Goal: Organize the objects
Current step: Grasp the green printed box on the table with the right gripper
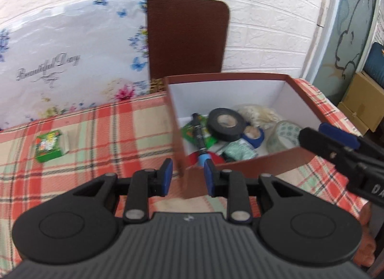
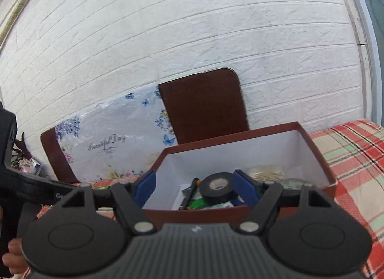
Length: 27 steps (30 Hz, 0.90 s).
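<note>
While the left hand-held gripper (image 1: 186,175) straddles the brown box (image 1: 240,162) corner, jaws wide, the right hand-held gripper (image 2: 195,189) hangs empty and wide, green packet (image 1: 49,145) at nine o'clock on the table (image 1: 108,134).

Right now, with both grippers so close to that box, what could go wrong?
1. The left gripper straddles the box's near corner, jaws open; closing or pushing could crush or shove it.
2. The right gripper hangs open over the near wall, so dipping might tip the box.
3. The green packet lies apart on the cloth, easily overlooked.
</note>
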Each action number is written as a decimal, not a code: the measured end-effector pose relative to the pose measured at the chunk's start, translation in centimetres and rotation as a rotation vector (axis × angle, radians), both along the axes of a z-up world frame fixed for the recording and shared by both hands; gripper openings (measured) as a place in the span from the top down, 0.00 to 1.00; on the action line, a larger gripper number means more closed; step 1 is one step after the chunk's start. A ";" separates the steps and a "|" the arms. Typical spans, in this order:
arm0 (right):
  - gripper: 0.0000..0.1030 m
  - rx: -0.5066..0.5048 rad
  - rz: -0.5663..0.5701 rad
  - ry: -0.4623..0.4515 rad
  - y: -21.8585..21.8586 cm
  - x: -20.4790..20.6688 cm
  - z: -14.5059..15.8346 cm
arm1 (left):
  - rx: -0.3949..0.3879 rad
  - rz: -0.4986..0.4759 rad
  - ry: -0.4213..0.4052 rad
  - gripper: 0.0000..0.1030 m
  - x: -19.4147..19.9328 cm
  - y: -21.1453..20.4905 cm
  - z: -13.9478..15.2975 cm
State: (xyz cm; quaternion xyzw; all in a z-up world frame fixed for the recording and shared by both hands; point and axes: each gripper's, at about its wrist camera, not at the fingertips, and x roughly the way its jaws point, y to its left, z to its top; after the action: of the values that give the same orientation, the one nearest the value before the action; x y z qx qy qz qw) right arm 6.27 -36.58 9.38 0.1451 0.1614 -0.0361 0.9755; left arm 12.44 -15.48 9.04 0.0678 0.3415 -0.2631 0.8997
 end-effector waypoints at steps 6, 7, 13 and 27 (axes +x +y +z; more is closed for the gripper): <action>0.29 -0.047 0.117 -0.005 5.7 1.0 1.2 | 0.020 0.115 0.007 0.70 1.0 6.4 -1.5; 0.29 -0.054 0.137 -0.001 6.6 1.6 1.3 | 0.021 0.137 0.009 0.70 1.4 7.5 -1.9; 0.29 -0.066 0.247 0.061 12.5 6.3 0.4 | 0.046 0.296 -0.011 0.64 3.7 16.1 -6.1; 0.28 0.063 0.296 0.310 22.1 26.7 -7.2 | -0.039 0.462 -0.166 0.53 4.7 26.4 -12.8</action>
State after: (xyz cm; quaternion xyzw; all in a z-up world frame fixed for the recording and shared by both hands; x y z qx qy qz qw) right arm 32.99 -14.44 2.14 0.1430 0.3301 0.0909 0.9286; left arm 17.11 10.89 -3.79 -0.0080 0.2675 -0.0506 0.9622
